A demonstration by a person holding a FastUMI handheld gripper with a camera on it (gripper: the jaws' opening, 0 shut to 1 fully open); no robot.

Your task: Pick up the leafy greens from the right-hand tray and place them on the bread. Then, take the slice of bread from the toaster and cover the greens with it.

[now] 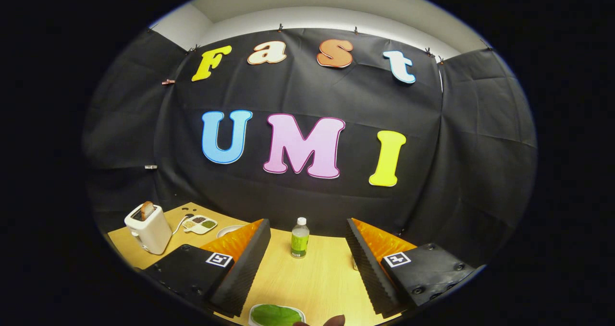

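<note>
Green: the leafy greens are one broad, smooth leaf of bright green with a paler midrib, lying flat in a small white tray.
Tray position: on the pale wooden surface, low between the two fingers and nearer than their tips; part of it is cut off from sight.
Gripper: the gripper is spread wide and grasps nothing, the black ridged fingers with orange backs well apart, raised above the surface.
Hand: a dark fingertip shows just beside the tray, on its right.
Bread slice: a browned slice of bread stands upright in the slot of a white toaster, far to the left of the left finger.
Divided dish: a small white dish with several compartments of green and dark contents sits just right of the toaster; what they hold is too small to tell.
Plate: the rim of a white plate peeks out behind the left finger; what lies on it is hidden.
Bottle: a clear bottle with white cap and green label stands upright beyond the fingers, between them.
</note>
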